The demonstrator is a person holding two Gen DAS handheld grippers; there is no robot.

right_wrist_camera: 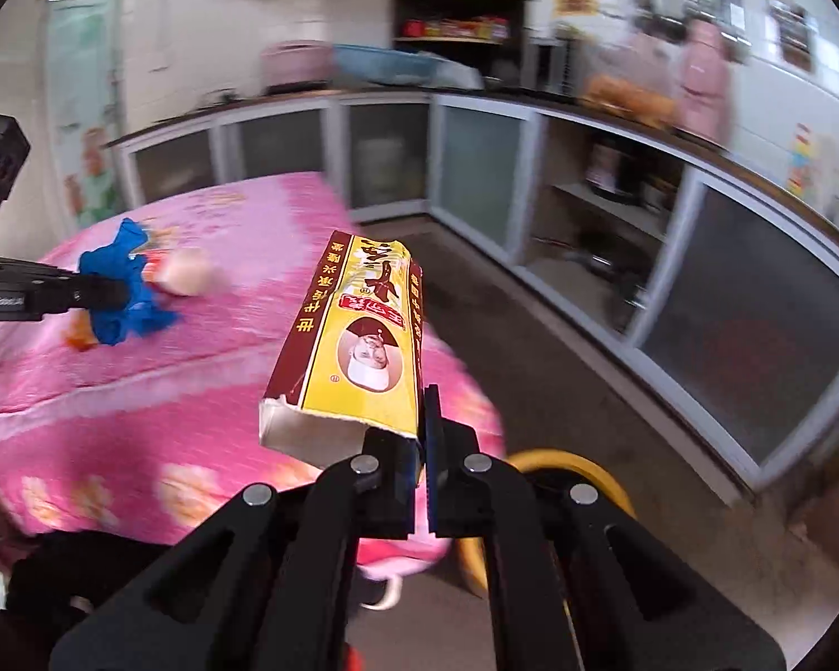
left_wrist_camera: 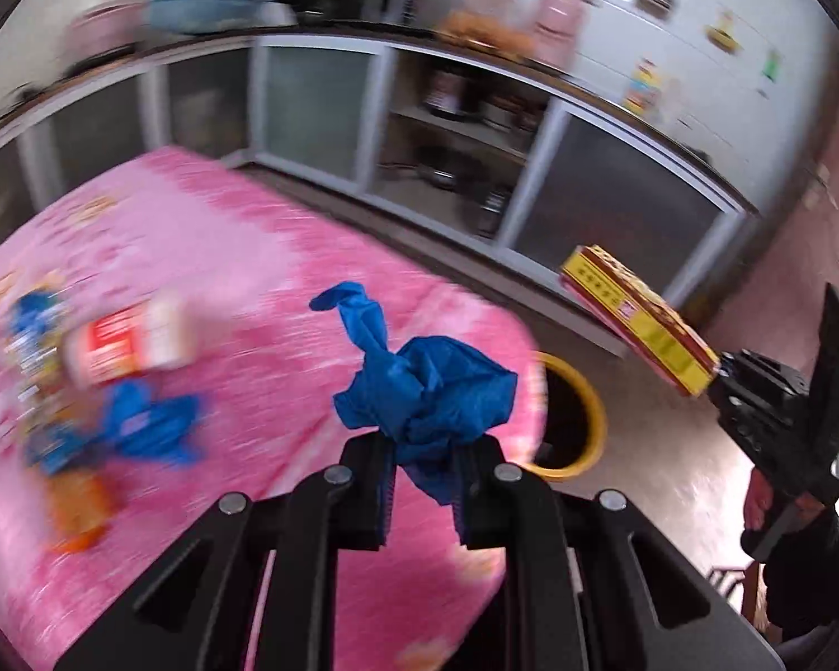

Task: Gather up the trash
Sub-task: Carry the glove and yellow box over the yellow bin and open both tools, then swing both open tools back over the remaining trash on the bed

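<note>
My left gripper (left_wrist_camera: 422,461) is shut on a crumpled blue glove (left_wrist_camera: 425,391), held above the pink tablecloth (left_wrist_camera: 240,257). The same glove (right_wrist_camera: 120,291) and left gripper (right_wrist_camera: 103,293) show at the left of the right wrist view. My right gripper (right_wrist_camera: 419,464) is shut on the edge of a flattened yellow carton (right_wrist_camera: 358,346), held up in the air. That carton (left_wrist_camera: 637,319) also appears at the right of the left wrist view, clamped by the right gripper (left_wrist_camera: 719,374). A yellow-rimmed bin (left_wrist_camera: 584,419) stands on the floor beside the table; its rim (right_wrist_camera: 581,461) peeks out behind my right fingers.
More litter lies blurred on the cloth: a red-and-white wrapper (left_wrist_camera: 134,341), another blue glove (left_wrist_camera: 151,425), an orange item (left_wrist_camera: 78,509). Grey-fronted cabinets (right_wrist_camera: 475,179) under a counter run along the walls. A hand (left_wrist_camera: 766,503) holds the right gripper. Brown floor (right_wrist_camera: 615,391) lies between table and cabinets.
</note>
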